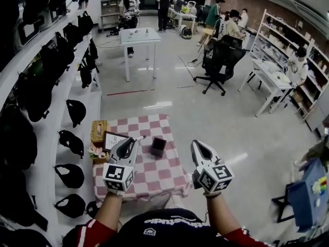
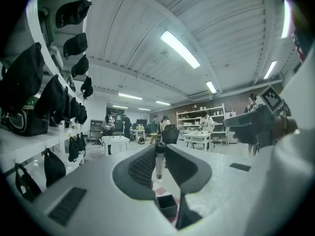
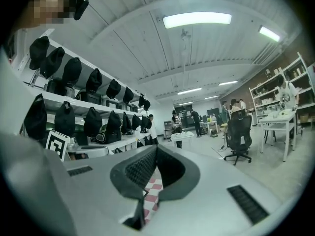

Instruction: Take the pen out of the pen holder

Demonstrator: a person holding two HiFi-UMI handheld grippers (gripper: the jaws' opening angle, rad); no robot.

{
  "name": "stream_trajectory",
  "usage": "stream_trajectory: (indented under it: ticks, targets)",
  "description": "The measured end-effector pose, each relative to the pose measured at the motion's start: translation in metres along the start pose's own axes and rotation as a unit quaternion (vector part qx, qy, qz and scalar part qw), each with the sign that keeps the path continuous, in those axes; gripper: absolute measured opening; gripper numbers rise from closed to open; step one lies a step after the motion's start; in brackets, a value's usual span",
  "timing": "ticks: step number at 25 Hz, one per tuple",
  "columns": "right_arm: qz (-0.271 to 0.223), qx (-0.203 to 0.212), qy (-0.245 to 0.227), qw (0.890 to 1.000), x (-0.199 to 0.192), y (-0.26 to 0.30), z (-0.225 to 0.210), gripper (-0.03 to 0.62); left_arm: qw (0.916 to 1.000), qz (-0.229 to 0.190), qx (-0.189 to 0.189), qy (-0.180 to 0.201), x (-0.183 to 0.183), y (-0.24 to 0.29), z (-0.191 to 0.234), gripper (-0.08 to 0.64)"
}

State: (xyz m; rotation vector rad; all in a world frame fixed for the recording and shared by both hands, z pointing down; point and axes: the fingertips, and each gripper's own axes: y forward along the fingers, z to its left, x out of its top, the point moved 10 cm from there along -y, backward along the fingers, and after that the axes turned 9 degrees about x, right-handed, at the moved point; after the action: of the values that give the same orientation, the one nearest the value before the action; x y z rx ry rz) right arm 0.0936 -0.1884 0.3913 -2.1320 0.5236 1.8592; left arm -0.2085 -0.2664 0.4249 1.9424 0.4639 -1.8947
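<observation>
Pen [image 2: 159, 163]: in the left gripper view, upright and clamped between the ribbed pads of the left gripper [image 2: 160, 148]. Dark cap on top, pale barrel hanging below the tips. Apart from the pen holder [image 2: 167, 205], a dark open square box lower in the frame.

Right gripper view: right gripper [image 3: 155, 149] pointing level across the room. Jaws closed together at the tips, nothing between them. Checked cloth [image 3: 152, 191] showing beneath through the gap.

Head view: two bare forearms [image 1: 110, 212] reaching forward from red sleeves [image 1: 91, 231], one gripper in each hand, side by side over the small cloth-covered table [image 1: 154, 181]. Marker cubes [image 1: 118, 177] turned up toward the camera. Left gripper angled to the right, pen poking from its tip, just left of the pen holder. Holder standing on the cloth between the two gripper tips. Right gripper to its right, not touching it.
</observation>
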Motion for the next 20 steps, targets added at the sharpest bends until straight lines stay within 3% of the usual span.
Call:
stream_trajectory:
  ticks: [20]
  targets:
    - [-0.004,-0.011,-0.008,1.000,0.004,-0.012,0.003,0.003,0.9994,-0.035,0.005,0.002,0.037,-0.026,0.001,0.069]
